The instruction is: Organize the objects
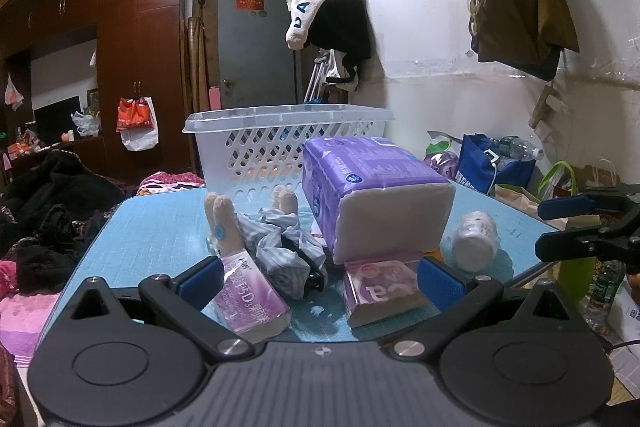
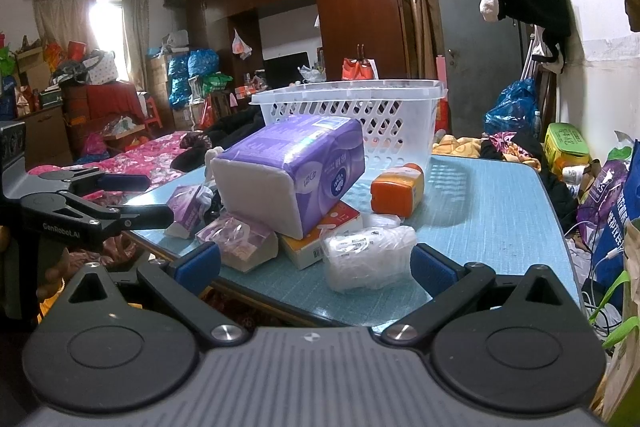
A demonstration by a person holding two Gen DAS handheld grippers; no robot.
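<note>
Tissue pack (image 1: 372, 195) lies tilted, white end toward left claw (image 1: 320, 281).

A dark red-brown wardrobe (image 2: 352, 7) fills the far wall, bundles and boxes heaped on top; a grey door (image 1: 256, 47) stands beside it; a white and black garment (image 1: 328, 7) lettered in blue hangs on the white wall; a curtained window (image 2: 106, 23) glows far left; a pink floral bedspread (image 2: 152, 155) lies past the blue counter (image 2: 492, 211).
</note>
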